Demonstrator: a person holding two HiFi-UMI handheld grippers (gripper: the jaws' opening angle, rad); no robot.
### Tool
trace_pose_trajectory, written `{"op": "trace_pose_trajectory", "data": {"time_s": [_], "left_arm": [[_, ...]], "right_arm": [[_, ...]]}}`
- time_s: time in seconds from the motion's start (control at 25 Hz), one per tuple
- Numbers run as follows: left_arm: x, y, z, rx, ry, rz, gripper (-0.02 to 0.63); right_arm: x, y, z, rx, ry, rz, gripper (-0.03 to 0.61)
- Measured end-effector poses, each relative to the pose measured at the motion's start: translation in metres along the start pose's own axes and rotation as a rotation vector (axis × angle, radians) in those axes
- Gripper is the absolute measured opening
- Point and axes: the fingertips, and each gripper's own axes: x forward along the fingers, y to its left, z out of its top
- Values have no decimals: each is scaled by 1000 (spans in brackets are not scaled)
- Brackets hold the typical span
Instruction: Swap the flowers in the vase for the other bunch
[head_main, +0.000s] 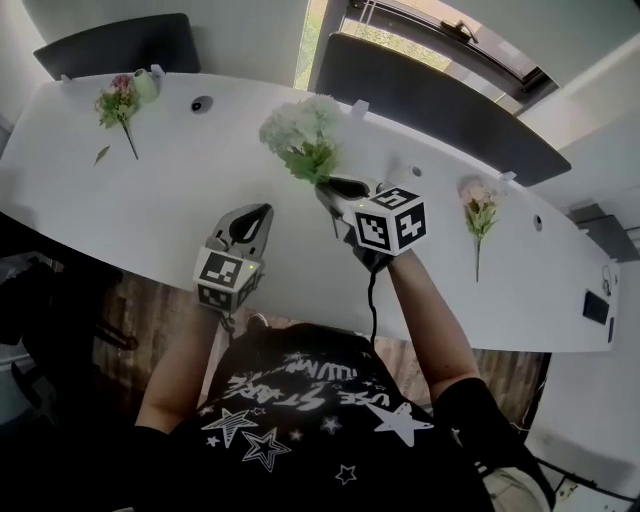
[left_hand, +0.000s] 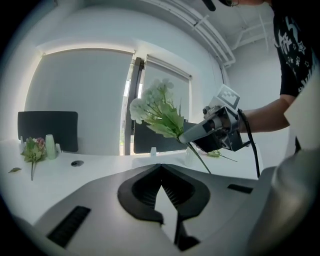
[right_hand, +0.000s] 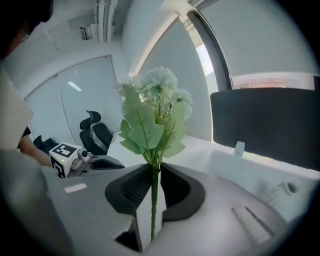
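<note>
One risk: right tongs (right_hand: 152, 186) grasp the white bunch (right_hand: 156, 102) by its thin stem above the table (head_main: 170, 205), left tongs (left_hand: 166, 189) clenched empty, so the top-heavy bunch may swivel or slip.

The white bunch (head_main: 303, 135), pale round blooms over serrated green leaves, is off the table (head_main: 170, 210) with its thin green stem clamped between the jaws of the right gripper (head_main: 330, 188). The stem runs straight down through the jaws and the blooms rise well above them.

A pink bunch (head_main: 118, 100) lies flat at the table's far left corner, blooms toward the far edge and stem pointing to the near edge. A second pink bunch (head_main: 478, 212) lies flat toward the table's right end in the same way.

A small pale ribbed vase (right_hand: 284, 192) sits on the table, low and right of the held stem in the right gripper view.
</note>
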Motion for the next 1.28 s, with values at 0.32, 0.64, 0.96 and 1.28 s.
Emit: {"op": "trace_pose_trajectory", "data": {"time_s": [0.32,0.64,0.96,1.28], "left_arm": [[44,-50,23,41,-12,-56,8],[92,-94,37,72,-21,-100,8],[153,-144,48,83,21,-169,9],[187,-166,36,88,33,-182,120]], "right_arm": [[-87,-41,34,-17,-259,-112,55],[-166,-103,48,27,-441,-221,55],[-216,-167,57,92,-559,-305,55],[-213,-188,63,99,-597,-247,55]]}}
